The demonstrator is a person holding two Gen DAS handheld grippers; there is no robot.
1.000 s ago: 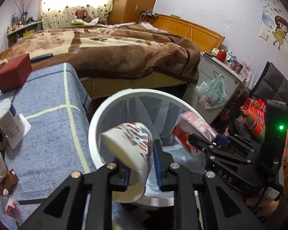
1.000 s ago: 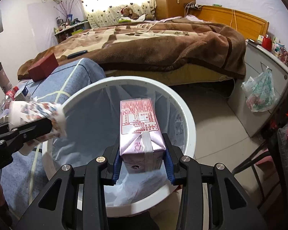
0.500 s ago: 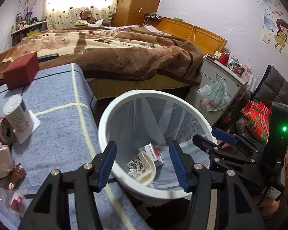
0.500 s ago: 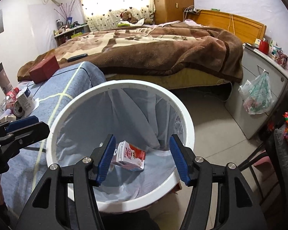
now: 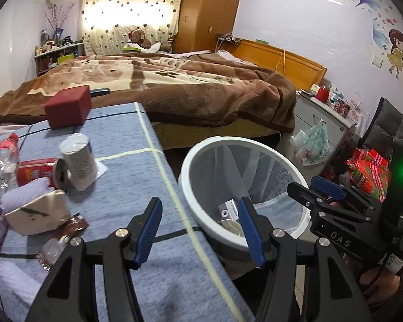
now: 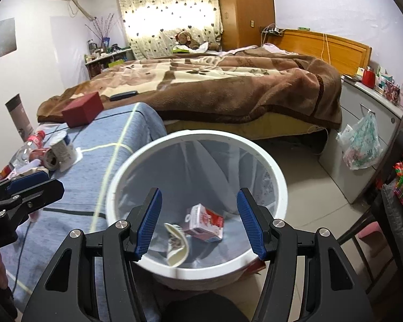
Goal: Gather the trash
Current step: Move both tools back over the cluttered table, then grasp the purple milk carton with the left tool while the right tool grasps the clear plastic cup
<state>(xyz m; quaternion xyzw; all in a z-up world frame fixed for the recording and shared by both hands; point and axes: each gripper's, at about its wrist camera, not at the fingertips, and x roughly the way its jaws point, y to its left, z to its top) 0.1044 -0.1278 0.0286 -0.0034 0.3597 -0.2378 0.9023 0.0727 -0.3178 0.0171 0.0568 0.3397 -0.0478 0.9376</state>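
A white bin (image 5: 186, 166) lined with a clear bag stands on the floor beside the blue-clothed table (image 5: 126, 187). At its bottom lie a red-and-white milk carton (image 6: 205, 222) and a crushed patterned paper cup (image 6: 177, 247). My right gripper (image 6: 199, 201) hovers over the bin (image 6: 279, 177), open and empty. Over the table's edge by the bin, my left gripper (image 5: 199, 214) is open with nothing in it. Still on the table are a red can (image 5: 35, 171), a white tub (image 5: 78, 158), a plastic bottle (image 5: 5, 158), a cream pouch (image 5: 40, 212) and a brown wrapper (image 5: 72, 225).
A dark red box (image 5: 68, 107) sits at the table's far end. A bed with a brown blanket (image 5: 201, 88) runs behind the table and bin. To the right are a grey cabinet (image 6: 362, 123) with a hanging plastic bag (image 6: 362, 145), and a chair (image 6: 395, 209).
Both grippers opened and dropped their loads, the paper cup from the left and the carton from the right, into the bin. Both have since pulled back and up; the left swung over the table.
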